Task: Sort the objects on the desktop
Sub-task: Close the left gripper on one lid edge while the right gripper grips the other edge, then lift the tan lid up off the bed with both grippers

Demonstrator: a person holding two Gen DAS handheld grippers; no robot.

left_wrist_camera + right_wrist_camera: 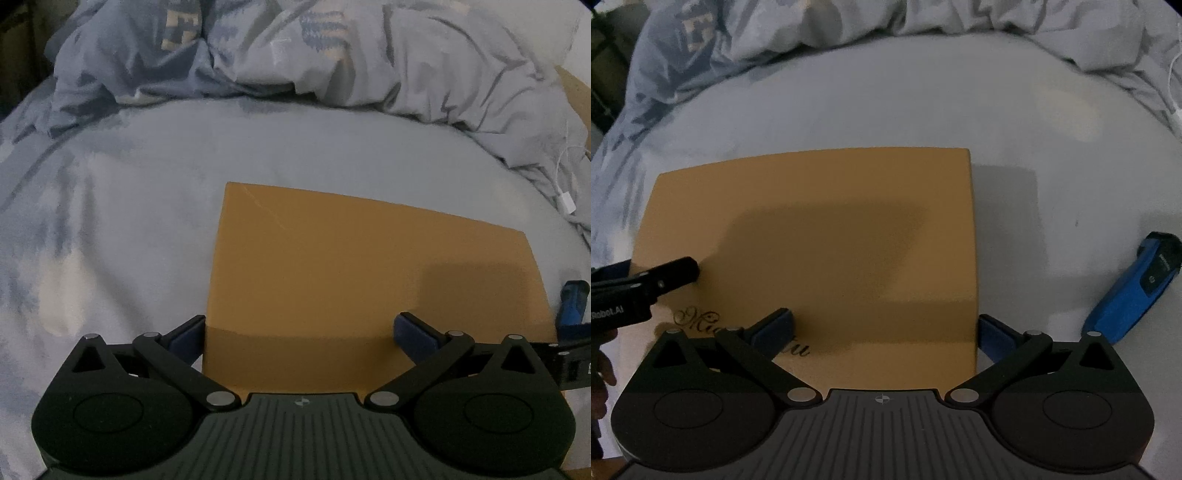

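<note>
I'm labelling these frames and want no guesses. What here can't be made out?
- Script lettering on the tan box, right wrist view: the right gripper covers its middle.
- Blue device, left wrist view: half hidden behind the box and the other gripper; its label in the right wrist view is too small to read.
- White cable, left wrist view: runs out of frame.
- Box near edge: hidden under both grippers.

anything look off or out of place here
The setting itself is odd for a desktop sort: the tan box and the blue trimmer lie on a rumpled bedsheet, not a desk. A thin pale scratch crosses the box lid near its far left corner in the left wrist view. Nothing is spilled.
</note>
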